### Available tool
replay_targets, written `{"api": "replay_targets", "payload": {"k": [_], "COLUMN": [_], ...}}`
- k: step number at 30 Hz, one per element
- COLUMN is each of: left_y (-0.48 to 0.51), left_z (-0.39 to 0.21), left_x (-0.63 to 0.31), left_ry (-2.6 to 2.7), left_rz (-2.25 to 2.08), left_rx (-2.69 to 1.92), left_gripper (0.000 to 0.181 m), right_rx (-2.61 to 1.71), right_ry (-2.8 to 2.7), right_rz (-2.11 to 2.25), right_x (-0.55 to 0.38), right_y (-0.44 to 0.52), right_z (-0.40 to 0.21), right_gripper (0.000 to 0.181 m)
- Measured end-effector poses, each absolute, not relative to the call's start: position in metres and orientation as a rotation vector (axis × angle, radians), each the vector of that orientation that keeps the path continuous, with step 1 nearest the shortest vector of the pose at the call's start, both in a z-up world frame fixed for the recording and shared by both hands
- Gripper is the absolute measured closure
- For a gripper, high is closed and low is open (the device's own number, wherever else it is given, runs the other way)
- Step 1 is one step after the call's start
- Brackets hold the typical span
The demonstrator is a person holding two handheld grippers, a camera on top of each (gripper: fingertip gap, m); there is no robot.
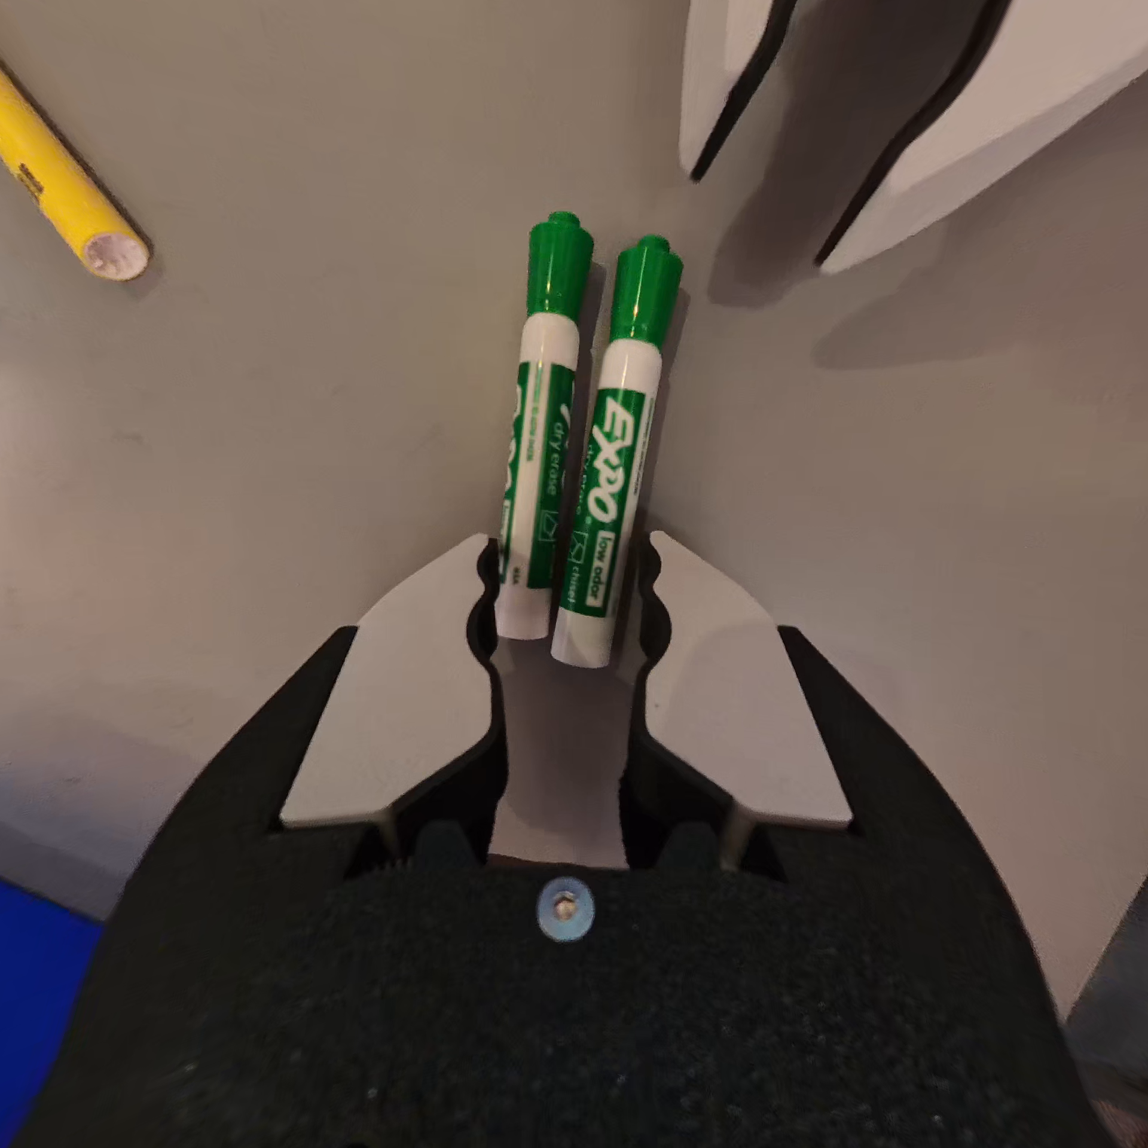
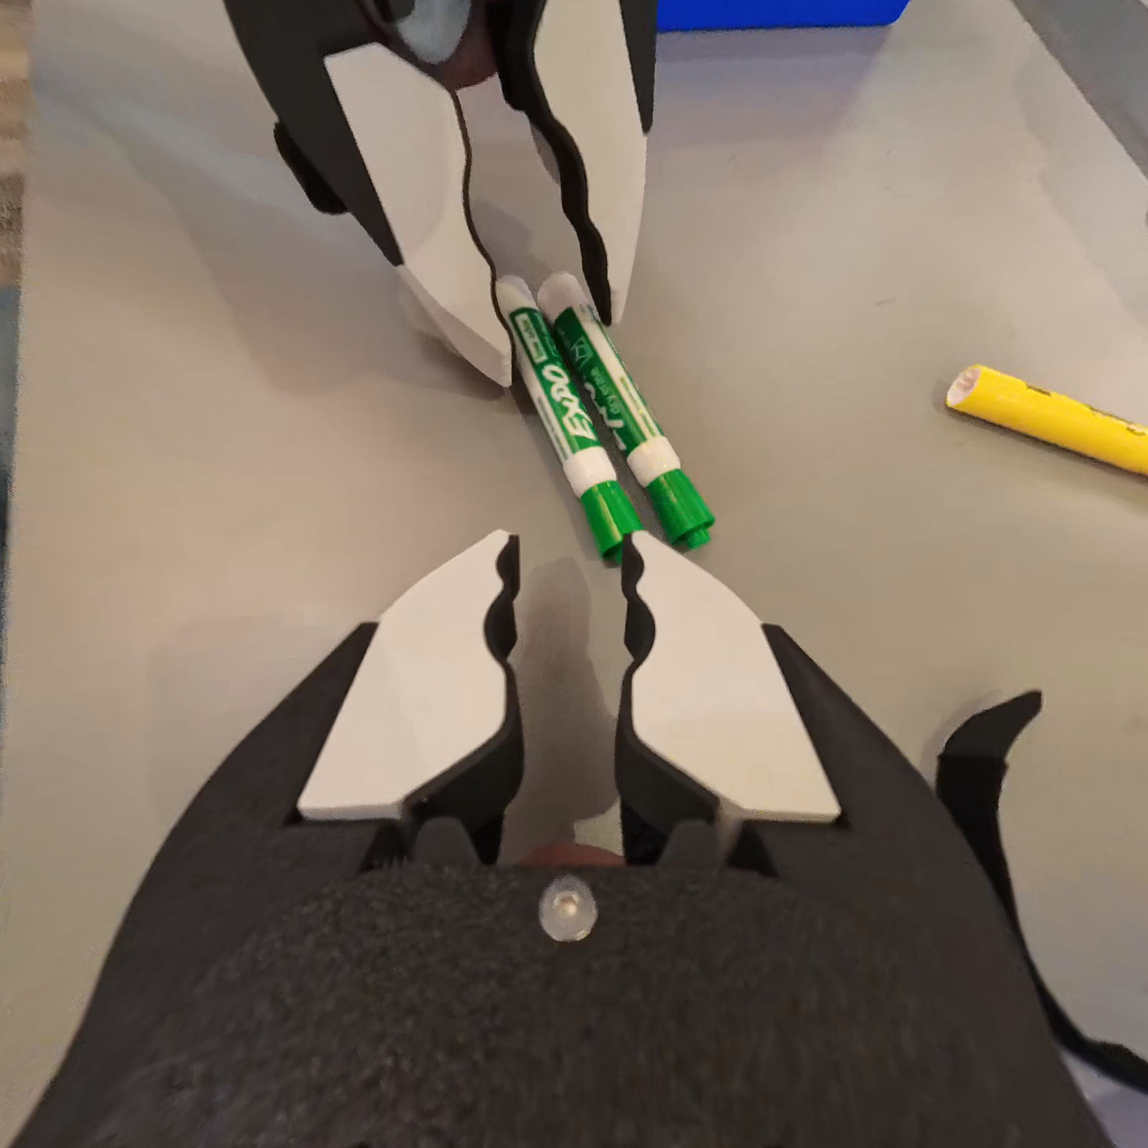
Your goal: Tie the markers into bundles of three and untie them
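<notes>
Two green-capped dry-erase markers lie side by side on the grey table, one (image 1: 546, 404) to the left of the other (image 1: 621, 447). My left gripper (image 1: 568, 546) is open, and its fingers straddle their white rear ends. The left pad touches one marker and a small gap shows on the right. In the right wrist view the same markers (image 2: 559, 397) (image 2: 627, 404) point their caps at my right gripper (image 2: 571, 543). It is open and empty, with its right fingertip at a cap. The left gripper (image 2: 553, 348) shows opposite, and the right gripper (image 1: 761, 217) shows in the left wrist view.
A yellow cylindrical stick (image 1: 68, 186) lies apart on the grey table (image 1: 279, 373), off to the right in the right wrist view (image 2: 1050, 416). A blue object (image 2: 776, 12) sits at the table's edge. A black strap (image 2: 994, 776) hangs beside my right gripper. From my right tips it is roughly 15 cm to the black strap (image 2: 994, 776); from my left, 20 cm.
</notes>
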State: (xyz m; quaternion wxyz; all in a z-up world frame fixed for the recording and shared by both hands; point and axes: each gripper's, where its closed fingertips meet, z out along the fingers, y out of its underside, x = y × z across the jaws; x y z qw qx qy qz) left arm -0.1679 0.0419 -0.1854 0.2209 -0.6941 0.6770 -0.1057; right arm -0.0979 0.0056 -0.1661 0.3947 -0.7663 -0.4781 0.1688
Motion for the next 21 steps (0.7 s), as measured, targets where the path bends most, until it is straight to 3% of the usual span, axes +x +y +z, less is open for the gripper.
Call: {"api": "replay_targets", "payload": {"k": [13,21], "left_y": [0.050,0.053], "left_z": [-0.164,-0.131], "left_x": [-0.181,-0.180], "left_ry": [1.787,1.733], "left_rz": [-0.365,-0.428], "left_rx": [-1.891,-1.775], "left_gripper": [0.139,0.139], "right_rx": [-2.011,-1.997], "right_ry": [-1.315,-1.470], "right_rz": [0.352,0.224], "right_x": [-0.102,-0.091], "right_y": [0.034,0.046], "right_z": [-0.191,-0.138], "right_gripper": [0.162,0.162]}}
